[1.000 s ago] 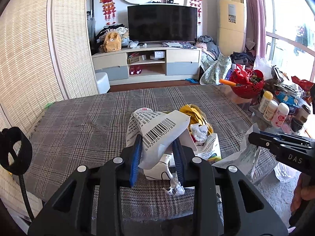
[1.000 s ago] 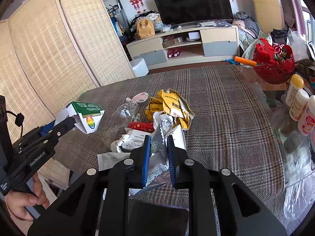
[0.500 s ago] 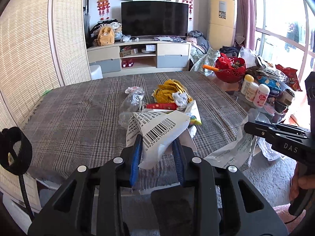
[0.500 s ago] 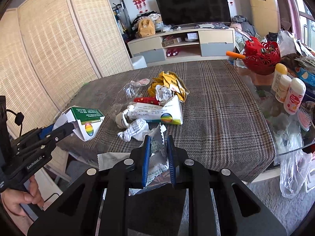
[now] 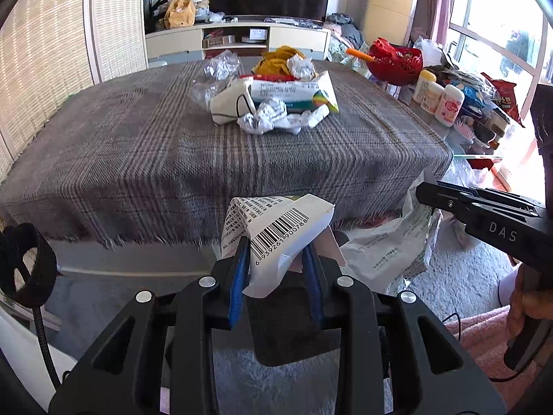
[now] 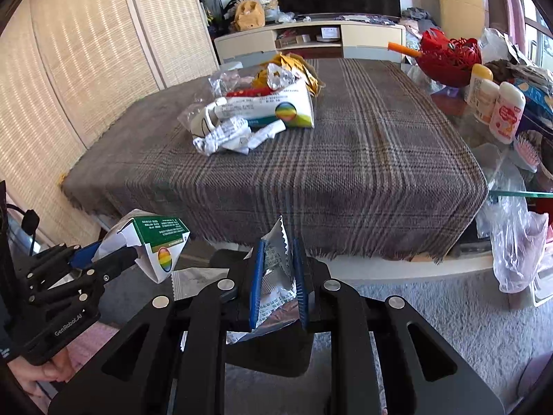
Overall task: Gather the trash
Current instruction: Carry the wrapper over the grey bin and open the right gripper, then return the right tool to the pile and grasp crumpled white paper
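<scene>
My left gripper (image 5: pixel 274 252) is shut on a crumpled white carton with a barcode (image 5: pixel 283 231), held below and in front of the table's near edge. It shows in the right wrist view (image 6: pixel 155 245) with a green panel. My right gripper (image 6: pixel 278 263) is shut on a silver foil wrapper (image 6: pixel 274 269), also below the table edge; the wrapper shows in the left wrist view (image 5: pixel 390 252). A pile of trash (image 5: pixel 273 100) lies on the plaid tablecloth (image 5: pixel 172 159): a white box, crumpled paper, clear plastic, yellow wrappers.
A red basket (image 6: pixel 449 57), white bottles (image 6: pixel 497 103) and clutter sit on a glass table to the right. A plastic bag (image 6: pixel 518 249) hangs at its edge. Woven screens stand left, a TV cabinet (image 5: pixel 242 38) behind. Grey carpet lies below.
Both grippers have pulled back and down from the table, carrying the carton and the foil wrapper; the trash pile is now farther away and the table's front edge is in view.
</scene>
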Demonstrator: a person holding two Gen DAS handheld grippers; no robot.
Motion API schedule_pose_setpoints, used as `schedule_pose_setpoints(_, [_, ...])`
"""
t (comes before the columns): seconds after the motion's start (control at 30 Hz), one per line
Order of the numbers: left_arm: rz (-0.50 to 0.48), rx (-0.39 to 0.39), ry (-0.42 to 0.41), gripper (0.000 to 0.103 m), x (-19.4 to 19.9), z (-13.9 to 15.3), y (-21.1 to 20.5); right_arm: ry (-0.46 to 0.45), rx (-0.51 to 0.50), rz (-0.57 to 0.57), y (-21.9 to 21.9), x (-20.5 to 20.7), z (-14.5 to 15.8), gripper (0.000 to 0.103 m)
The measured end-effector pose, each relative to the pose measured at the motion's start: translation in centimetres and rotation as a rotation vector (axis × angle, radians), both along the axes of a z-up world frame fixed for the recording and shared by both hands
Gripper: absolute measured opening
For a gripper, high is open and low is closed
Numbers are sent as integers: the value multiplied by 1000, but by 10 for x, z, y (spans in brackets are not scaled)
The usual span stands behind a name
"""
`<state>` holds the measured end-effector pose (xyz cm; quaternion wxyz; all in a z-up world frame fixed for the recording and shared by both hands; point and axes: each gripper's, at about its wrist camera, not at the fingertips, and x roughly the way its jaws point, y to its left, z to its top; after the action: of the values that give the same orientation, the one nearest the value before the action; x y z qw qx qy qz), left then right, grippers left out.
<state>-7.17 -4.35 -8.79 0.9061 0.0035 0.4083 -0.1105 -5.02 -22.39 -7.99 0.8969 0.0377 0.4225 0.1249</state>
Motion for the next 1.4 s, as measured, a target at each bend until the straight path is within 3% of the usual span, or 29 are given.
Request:
schedule_pose_setpoints(0.37, [-24, -27, 177, 29, 16, -69, -10, 135, -95, 4, 17, 20, -66, 19])
schedule_pose_setpoints(0.5, [-36, -30, 229, 29, 22, -86, -16, 214, -85, 19, 21, 30, -88, 19])
schedule_pose_setpoints(0.83, [-29, -22, 309, 30, 35, -112, -18, 270, -36, 3, 21, 39, -105, 23])
schedule_pose_setpoints(0.87, [-26, -21, 308, 34, 35, -111, -18, 270, -28, 1, 20, 40, -104, 25])
schedule_pose_setpoints(0.93, [-22, -18, 303, 47, 36, -111, -17, 263, -28, -6, 20, 41, -102, 44])
schedule_pose_setpoints(0.97, [-19, -12, 297, 53, 36, -109, -17, 258, -25, -7, 21, 41, -101, 59])
schedule_pose_setpoints(1.07, [-13, 9, 286, 61, 35, -106, -16, 247, -31, -17, 21, 41, -98, 62])
schedule_pose_setpoints(1.3, [-13, 27, 261, 94, 30, -89, -11, 234, -60, -53, 17, 42, -86, 98])
schedule_pose_setpoints(1.4, [-12, 10, 244, 95, 27, -73, -3, 220, -53, -41, 14, 42, -72, 99])
